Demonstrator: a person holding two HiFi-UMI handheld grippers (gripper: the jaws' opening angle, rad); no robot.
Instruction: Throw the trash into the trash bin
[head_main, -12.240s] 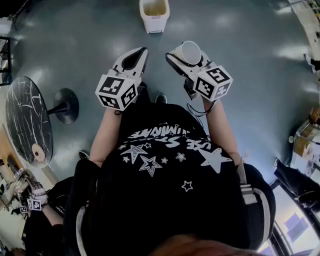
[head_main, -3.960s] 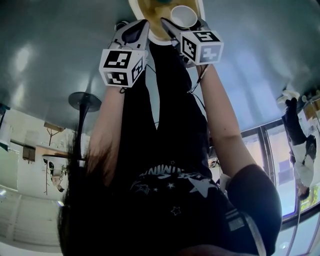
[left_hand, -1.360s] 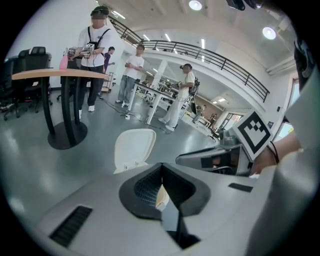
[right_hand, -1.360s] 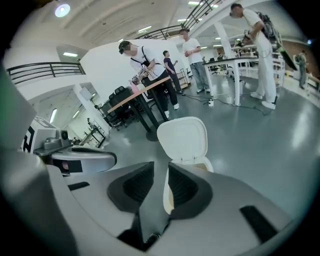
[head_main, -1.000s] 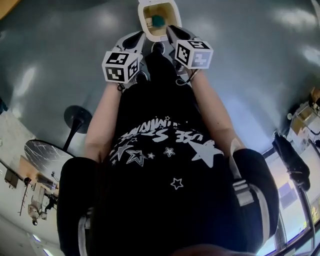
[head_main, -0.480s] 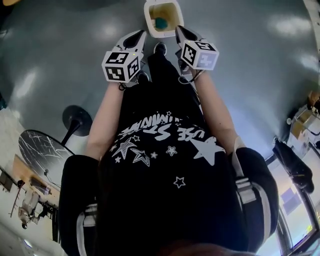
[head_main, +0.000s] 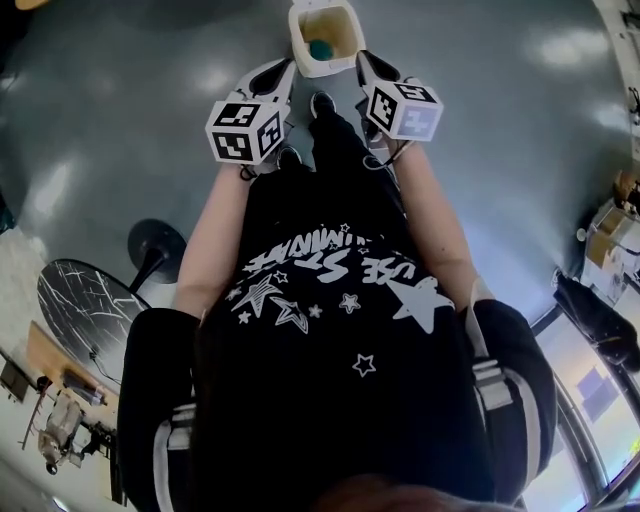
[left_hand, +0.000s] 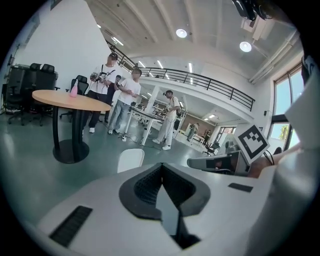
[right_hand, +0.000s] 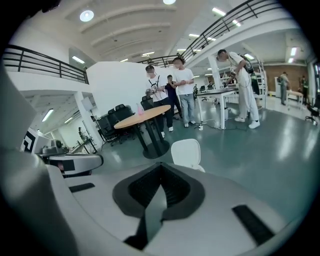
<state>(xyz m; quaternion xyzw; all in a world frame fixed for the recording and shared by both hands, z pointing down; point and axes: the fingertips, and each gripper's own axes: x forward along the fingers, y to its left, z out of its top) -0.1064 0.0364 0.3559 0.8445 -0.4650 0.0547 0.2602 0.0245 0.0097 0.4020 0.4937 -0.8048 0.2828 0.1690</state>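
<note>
The white trash bin (head_main: 300, 40) stands on the grey floor just ahead of my feet, with a teal piece of trash (head_main: 320, 50) inside its tan interior. My left gripper (head_main: 286, 68) hovers at the bin's near left corner, and my right gripper (head_main: 362, 58) at its near right corner. Both are shut with nothing between the jaws. In the left gripper view the shut left gripper (left_hand: 161, 166) points past the bin (left_hand: 130, 159). The shut right gripper (right_hand: 161, 166) in its own view sits just in front of the bin (right_hand: 186, 151).
A round wooden table on a black pedestal (left_hand: 70, 100) (right_hand: 142, 117) stands beyond the bin, with several people (left_hand: 125, 97) (right_hand: 182, 87) behind it. A dark marble table (head_main: 85, 310) and a black pedestal base (head_main: 155, 245) lie to my left.
Both grippers have drawn back from the bin's sides toward my body and risen. The bin now lies just beyond their tips.
</note>
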